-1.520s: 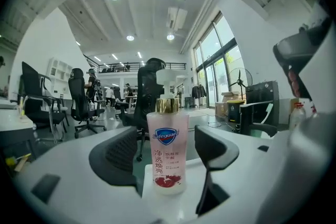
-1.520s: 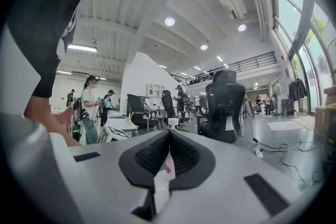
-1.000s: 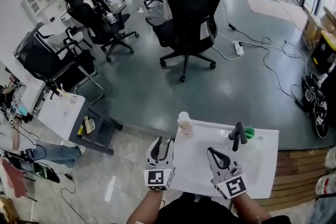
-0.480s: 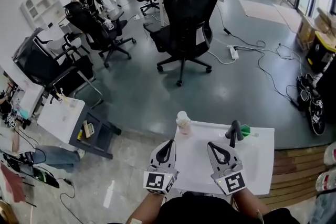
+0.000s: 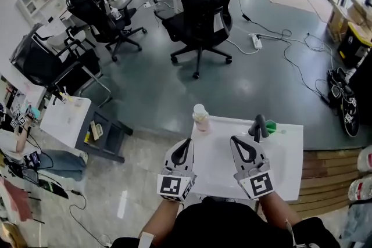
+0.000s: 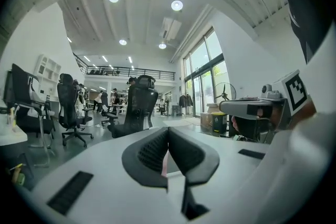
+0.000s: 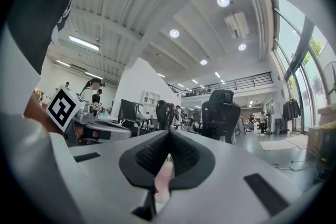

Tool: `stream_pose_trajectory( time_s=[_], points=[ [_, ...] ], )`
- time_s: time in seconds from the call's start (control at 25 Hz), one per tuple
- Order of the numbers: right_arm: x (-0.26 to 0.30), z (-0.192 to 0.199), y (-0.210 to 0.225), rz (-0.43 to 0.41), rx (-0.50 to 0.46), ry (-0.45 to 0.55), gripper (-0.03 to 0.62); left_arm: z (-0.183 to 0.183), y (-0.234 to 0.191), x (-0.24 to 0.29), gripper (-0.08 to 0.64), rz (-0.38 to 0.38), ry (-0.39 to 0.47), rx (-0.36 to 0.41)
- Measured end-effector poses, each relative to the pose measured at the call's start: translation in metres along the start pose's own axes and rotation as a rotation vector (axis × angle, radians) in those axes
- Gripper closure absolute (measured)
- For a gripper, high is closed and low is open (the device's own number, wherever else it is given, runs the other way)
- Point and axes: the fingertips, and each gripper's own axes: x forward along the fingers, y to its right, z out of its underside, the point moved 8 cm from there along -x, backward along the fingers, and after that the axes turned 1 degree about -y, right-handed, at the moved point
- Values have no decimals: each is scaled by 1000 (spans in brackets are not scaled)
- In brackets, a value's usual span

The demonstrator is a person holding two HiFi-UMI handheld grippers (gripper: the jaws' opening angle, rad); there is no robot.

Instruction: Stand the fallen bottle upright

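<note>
Head view, looking steeply down.
- A white table (image 5: 285,165) is being viewed from its near edge.
- The bottle (image 5: 201,119) is being seen upright at the table's far left corner: white cap, pale pinkish body. It is being touched by nothing.
- A black stand (image 5: 259,126) is being seen near the far edge, right of the bottle, with a small green object (image 5: 272,128) just beside it.

Left gripper (image 5: 186,142)
- It is being held over the table's near left edge, pointing away from the person, with the bottle ahead of it and apart.
- In the left gripper view the dark pads (image 6: 149,152) are being pressed tip to tip. The jaws are fully closed and nothing is being held.

Right gripper (image 5: 236,141)
- It is being held over the middle of the table, beside the left one and apart from the stand.
- In the right gripper view the jaw tips are being kept together, and no object is being carried.
- A pinkish sliver is being glimpsed through the slot under the tips; what it is cannot be told.

Background: a black office chair (image 5: 204,3) on the grey floor beyond the table.
</note>
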Motion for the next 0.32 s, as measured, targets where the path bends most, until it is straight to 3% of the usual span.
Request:
stream_pose_trajectory(
  time_s=[0.32],
  points=[
    [-1, 3, -3, 8, 12, -9, 581, 2, 1, -5, 541, -6, -4, -4]
  ],
)
